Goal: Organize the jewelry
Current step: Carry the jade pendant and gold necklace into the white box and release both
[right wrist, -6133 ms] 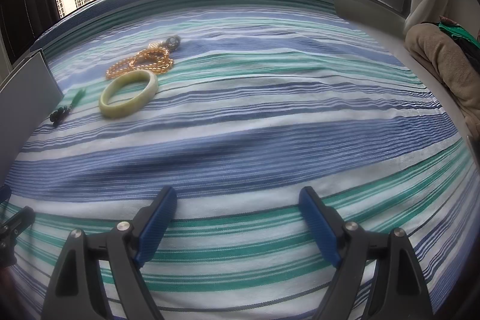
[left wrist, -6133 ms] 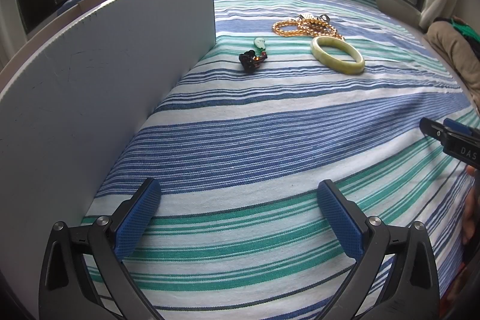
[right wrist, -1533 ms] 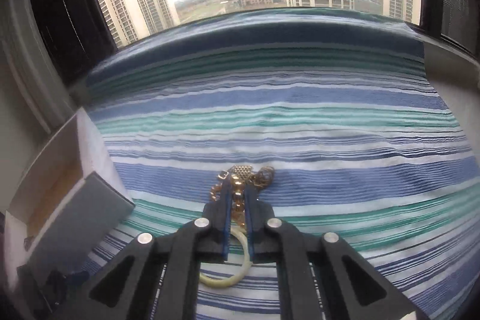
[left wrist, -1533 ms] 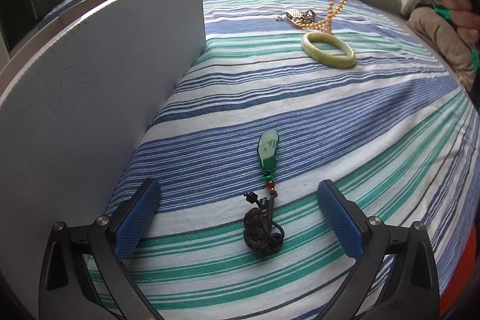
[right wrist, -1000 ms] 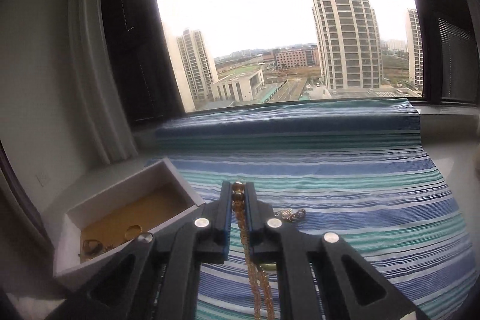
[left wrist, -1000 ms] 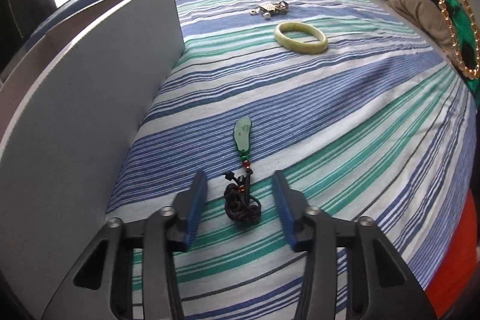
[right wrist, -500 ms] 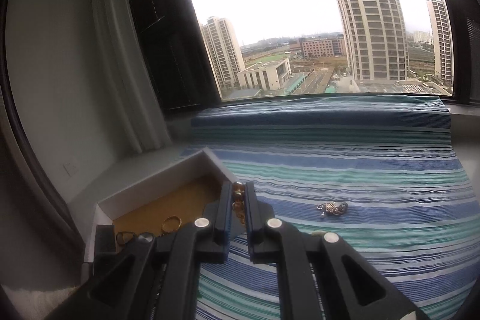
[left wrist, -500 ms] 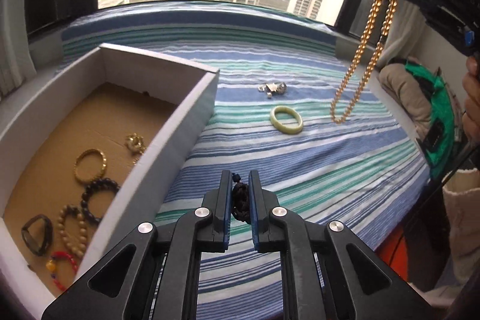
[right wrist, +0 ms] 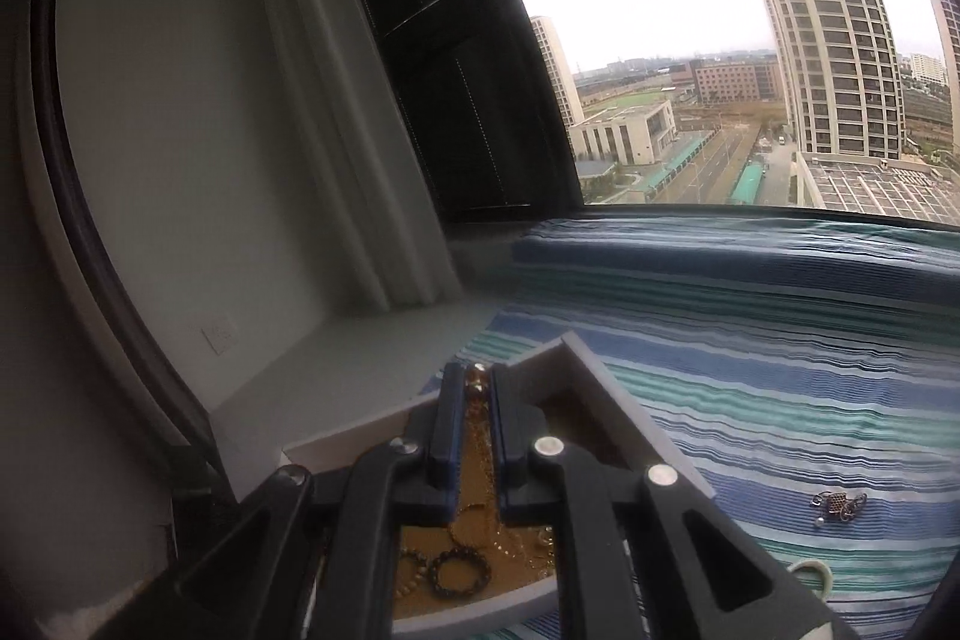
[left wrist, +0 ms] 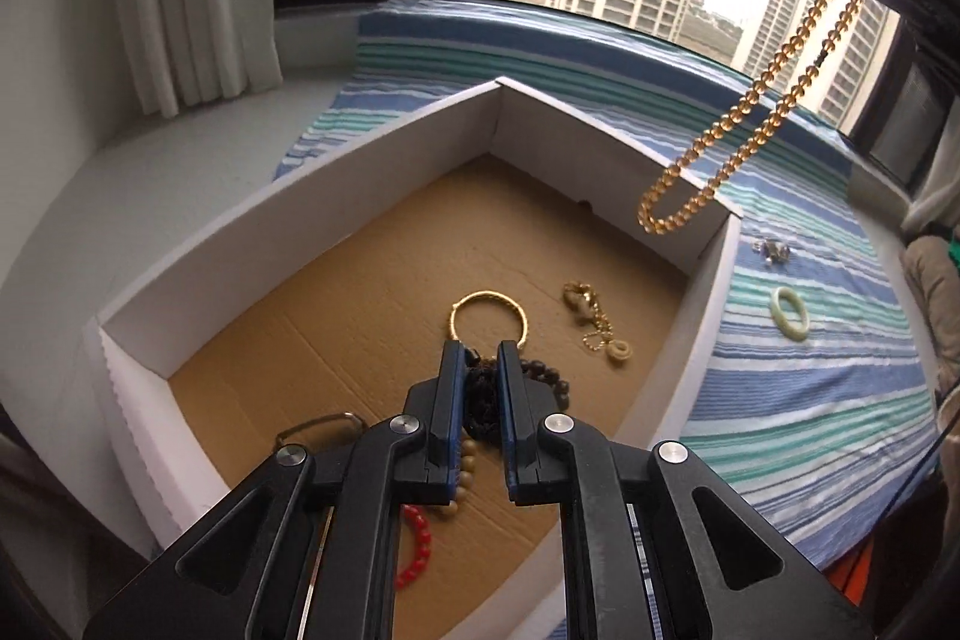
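Two grippers hang over the white box (left wrist: 288,220), each clamped on jewelry. The left gripper (left wrist: 481,388) has its jaws nearly closed on a dark cord bundle (left wrist: 480,400), held above the box's brown cardboard floor, where a gold bangle (left wrist: 489,319), a gold chain (left wrist: 591,319), dark beads (left wrist: 549,379) and a red bracelet (left wrist: 417,538) lie. The right gripper (right wrist: 474,403) pinches the amber necklace (left wrist: 744,112) between nearly closed jaws (its loop dangles over the box's far right wall). On the striped cloth (left wrist: 798,400), outside the box, lie a jade bangle (left wrist: 789,311) and a small silver piece (left wrist: 774,249). No brand or writing is legible anywhere.
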`<state>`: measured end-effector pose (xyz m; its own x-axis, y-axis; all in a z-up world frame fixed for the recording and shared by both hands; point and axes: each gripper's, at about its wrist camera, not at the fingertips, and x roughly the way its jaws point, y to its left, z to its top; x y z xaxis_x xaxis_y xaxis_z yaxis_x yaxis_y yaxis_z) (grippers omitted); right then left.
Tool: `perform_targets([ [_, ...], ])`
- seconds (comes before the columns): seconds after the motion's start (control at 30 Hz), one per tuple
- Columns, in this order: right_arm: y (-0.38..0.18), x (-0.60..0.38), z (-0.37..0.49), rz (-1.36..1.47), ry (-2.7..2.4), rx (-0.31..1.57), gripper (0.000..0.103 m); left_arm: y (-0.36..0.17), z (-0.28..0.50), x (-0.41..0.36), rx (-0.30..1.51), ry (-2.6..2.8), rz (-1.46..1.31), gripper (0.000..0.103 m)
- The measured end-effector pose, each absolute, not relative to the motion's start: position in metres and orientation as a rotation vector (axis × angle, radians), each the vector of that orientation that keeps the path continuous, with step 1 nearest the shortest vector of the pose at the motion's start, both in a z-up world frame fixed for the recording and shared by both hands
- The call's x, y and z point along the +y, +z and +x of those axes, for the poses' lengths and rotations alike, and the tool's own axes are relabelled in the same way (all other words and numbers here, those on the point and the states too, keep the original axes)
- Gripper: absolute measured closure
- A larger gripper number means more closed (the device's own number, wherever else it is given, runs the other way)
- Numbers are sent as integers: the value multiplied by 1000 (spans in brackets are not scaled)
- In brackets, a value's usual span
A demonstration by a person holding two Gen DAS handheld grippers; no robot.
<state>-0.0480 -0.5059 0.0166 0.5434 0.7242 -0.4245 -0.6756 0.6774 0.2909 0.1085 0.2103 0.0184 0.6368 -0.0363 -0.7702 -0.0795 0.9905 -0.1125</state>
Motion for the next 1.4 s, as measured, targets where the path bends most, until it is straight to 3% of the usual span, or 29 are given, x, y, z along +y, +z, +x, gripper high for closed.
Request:
perform_targets([
  [0.3, -38, -412, -4, -80, 821, 670, 95, -7, 119, 227, 944, 64, -170, 94],
  [0.57, -91, -397, -2, -176, 768, 773, 93, -20, 126, 222, 969, 84, -135, 91],
  [0.6, -92, -398, -4, -172, 762, 772, 93, -21, 125, 221, 968, 96, -124, 84],
  [0.63, -92, -398, -5, -170, 759, 769, 87, -20, 123, 220, 964, 110, -114, 66],
  [0.67, -90, -401, -8, -171, 756, 763, 81, -18, 121, 219, 953, 122, -107, 56],
  [0.7, -87, -405, -12, -171, 753, 748, 61, -15, 117, 218, 936, 131, -104, 41],
  [0.73, -85, -404, -13, -171, 748, 722, 45, -11, 114, 216, 920, 137, -100, 34],
  [0.87, -65, -424, -42, -206, 728, 626, 40, 4, 102, 205, 867, 121, -101, 28],
  [1.03, -58, -468, -79, -188, 690, 569, 26, 24, 78, 173, 787, 55, -91, 18],
  [1.4, -107, -593, -131, -114, 480, 609, 26, 17, 47, 71, 786, -193, -29, 12],
])
